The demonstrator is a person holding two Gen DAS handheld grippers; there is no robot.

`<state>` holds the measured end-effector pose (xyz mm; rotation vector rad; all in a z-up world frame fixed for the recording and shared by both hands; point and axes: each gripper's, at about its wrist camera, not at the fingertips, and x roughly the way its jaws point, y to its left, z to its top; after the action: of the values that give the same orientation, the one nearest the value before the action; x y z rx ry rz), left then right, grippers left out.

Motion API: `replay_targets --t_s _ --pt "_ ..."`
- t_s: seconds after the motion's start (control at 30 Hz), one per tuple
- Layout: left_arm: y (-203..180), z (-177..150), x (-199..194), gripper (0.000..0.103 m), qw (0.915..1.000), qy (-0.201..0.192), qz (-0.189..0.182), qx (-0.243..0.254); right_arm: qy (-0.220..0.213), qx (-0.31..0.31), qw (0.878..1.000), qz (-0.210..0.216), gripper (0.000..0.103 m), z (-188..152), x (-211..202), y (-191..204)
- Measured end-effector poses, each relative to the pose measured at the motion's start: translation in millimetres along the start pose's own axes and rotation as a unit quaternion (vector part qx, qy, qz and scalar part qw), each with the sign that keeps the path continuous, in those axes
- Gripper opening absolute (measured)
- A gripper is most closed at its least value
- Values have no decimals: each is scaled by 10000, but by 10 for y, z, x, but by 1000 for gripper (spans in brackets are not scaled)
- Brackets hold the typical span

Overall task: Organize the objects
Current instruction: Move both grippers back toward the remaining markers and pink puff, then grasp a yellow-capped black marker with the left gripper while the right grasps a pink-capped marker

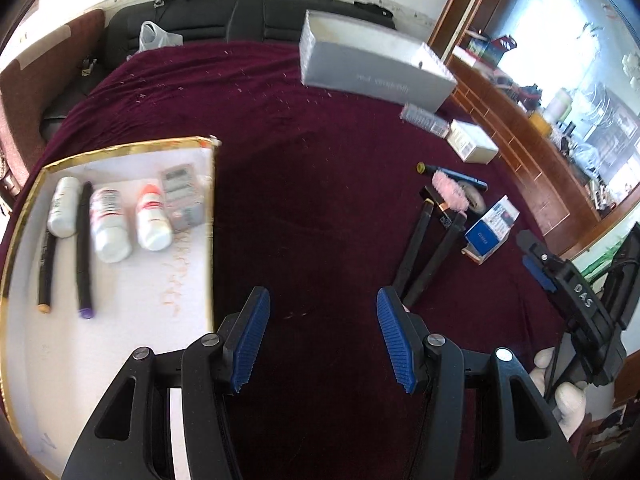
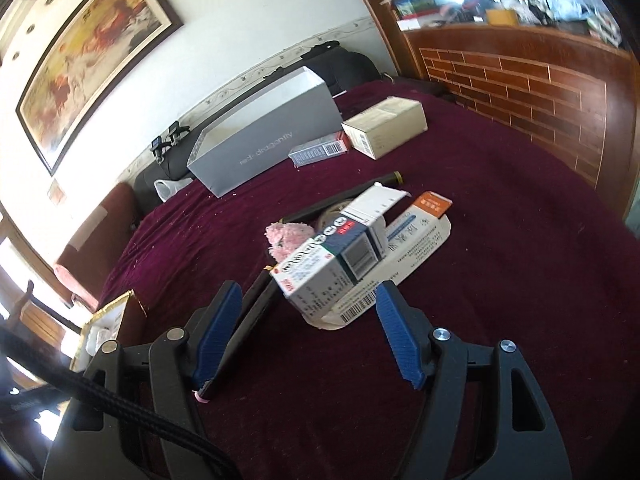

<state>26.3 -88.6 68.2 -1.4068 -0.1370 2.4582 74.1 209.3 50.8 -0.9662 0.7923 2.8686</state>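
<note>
Right wrist view: right tool [image 2: 308, 332], jaws wide, empty, over maroon counter [image 2: 500, 248]. Grey box [image 2: 268, 144] lettered "red dragonfly". Medicine carton [image 2: 332, 268] just ahead, print unreadable. Left tool [image 1: 318, 340], wide, empty, beside gold-rimmed tray [image 1: 120, 152] holding white bottles [image 1: 110, 226].

In the gold-edged tray [image 1: 120, 152] lie three white bottles [image 1: 110, 224], two dark pens [image 1: 84, 248] and one clear packet [image 1: 182, 196]. On the maroon cloth [image 1: 312, 200] stand one grey open box [image 2: 264, 136], one cream carton [image 2: 384, 126], one flat barcode box [image 2: 318, 154], two medicine boxes [image 2: 332, 272], one pink fluffy thing [image 2: 288, 240] and three more dark pens [image 1: 416, 256].
</note>
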Motion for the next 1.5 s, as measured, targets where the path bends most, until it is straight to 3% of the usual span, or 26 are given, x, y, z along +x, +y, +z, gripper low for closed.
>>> replay_targets --t_s 0.3,0.47,0.6,0.83,0.97,1.07,1.13,1.5 --pt "-607 153 593 49 9938 22 -91 1107 39 186 9995 247 70 2 14 -119" --pt "-717 264 825 49 9916 51 2 1292 153 247 9988 382 73 -5 51 -130" --pt "-693 302 982 49 9905 308 67 1340 235 299 9982 467 73 -11 74 -149" --pt "-863 266 1011 48 9867 207 139 1607 367 452 9968 545 73 -16 109 -200" --pt "-971 194 1031 49 9837 -2 460 1741 402 461 9969 503 73 -9 126 -206" --pt "-930 173 994 46 9863 12 372 1604 426 465 9970 445 73 -7 141 -215" --pt "-874 149 923 11 9871 38 330 1564 438 468 9972 387 73 -10 150 -222" --pt "-405 -213 511 11 9965 309 -235 746 490 315 9981 185 73 -48 158 -176"
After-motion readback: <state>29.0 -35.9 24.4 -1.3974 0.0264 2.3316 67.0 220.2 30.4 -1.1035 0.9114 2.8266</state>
